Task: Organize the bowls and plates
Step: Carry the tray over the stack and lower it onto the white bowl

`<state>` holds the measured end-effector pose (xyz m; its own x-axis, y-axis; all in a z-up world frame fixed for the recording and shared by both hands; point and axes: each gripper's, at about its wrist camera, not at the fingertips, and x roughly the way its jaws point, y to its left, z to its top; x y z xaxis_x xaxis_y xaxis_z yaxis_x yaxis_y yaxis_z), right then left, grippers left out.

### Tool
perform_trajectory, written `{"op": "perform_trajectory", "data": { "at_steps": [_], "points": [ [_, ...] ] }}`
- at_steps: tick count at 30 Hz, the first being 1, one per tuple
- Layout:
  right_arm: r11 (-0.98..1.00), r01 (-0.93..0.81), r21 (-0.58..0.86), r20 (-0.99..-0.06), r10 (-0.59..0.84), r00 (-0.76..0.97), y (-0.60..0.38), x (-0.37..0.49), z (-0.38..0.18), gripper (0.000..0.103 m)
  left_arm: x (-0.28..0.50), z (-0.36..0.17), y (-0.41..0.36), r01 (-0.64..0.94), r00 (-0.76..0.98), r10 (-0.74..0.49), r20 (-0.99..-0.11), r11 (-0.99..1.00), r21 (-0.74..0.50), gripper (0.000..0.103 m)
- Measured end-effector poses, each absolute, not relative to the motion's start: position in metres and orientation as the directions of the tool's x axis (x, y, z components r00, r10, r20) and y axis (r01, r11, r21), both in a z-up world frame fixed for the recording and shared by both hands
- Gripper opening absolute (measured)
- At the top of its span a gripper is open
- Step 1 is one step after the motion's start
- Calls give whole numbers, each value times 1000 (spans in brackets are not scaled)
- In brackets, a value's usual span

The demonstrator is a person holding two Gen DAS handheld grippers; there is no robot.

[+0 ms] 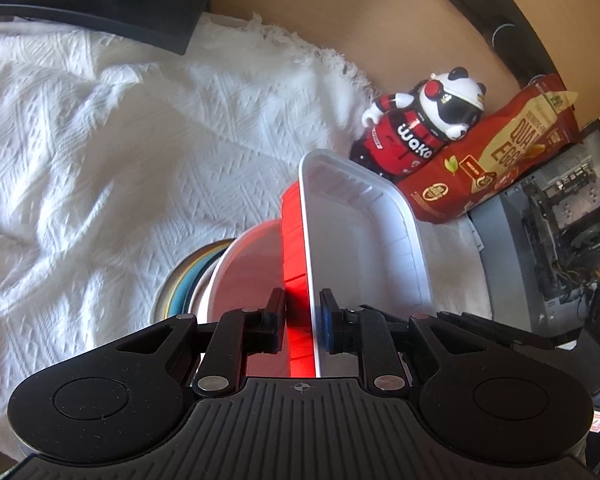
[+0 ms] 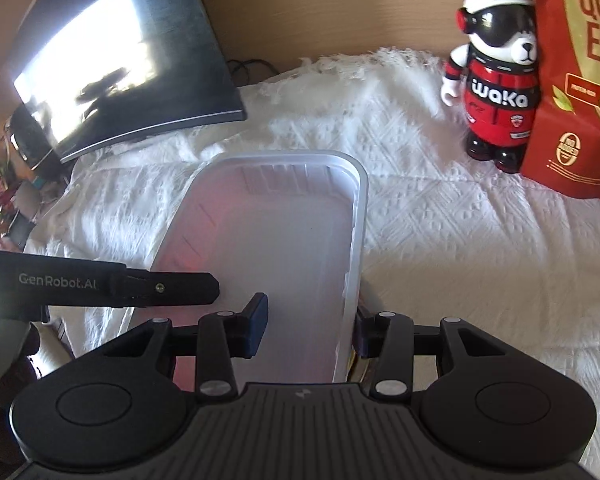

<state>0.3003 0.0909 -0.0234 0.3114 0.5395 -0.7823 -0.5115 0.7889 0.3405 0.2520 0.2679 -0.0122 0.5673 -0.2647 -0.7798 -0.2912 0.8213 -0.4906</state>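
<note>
A rectangular tray [image 1: 360, 232], white inside and red outside, is tipped on edge in the left wrist view. My left gripper [image 1: 302, 316] is shut on its near wall. Behind the tray sits a white bowl [image 1: 244, 272] on a stack of plates [image 1: 184, 284] with blue and yellow rims. In the right wrist view the same tray [image 2: 276, 240] shows its white inside. My right gripper [image 2: 310, 326] straddles the tray's right wall, one pad inside and one finger outside, with a clear gap between pad and wall. A finger of the left gripper [image 2: 172, 288] reaches the tray's left edge.
A white textured cloth [image 1: 100, 140] covers the table. A panda figure [image 2: 496, 88] and a red snack bag [image 2: 580, 80] stand at the back right. A dark monitor [image 2: 112, 52] leans at the back left. An open computer case [image 1: 560, 240] stands to the right.
</note>
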Motion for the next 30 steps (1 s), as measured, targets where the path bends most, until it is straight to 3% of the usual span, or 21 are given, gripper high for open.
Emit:
{"op": "perform_trajectory", "data": {
  "at_steps": [8,30],
  "points": [
    [737,-570,362,-753,592,287,103,287,-12,43,236,-10,289,-328,561,-216,-799,828,-454,18],
    [734,-578,358,-766,585,268,105,281,-15,43,235,-22,287,-329,546,-242,-802,818,-471,19]
  ]
}}
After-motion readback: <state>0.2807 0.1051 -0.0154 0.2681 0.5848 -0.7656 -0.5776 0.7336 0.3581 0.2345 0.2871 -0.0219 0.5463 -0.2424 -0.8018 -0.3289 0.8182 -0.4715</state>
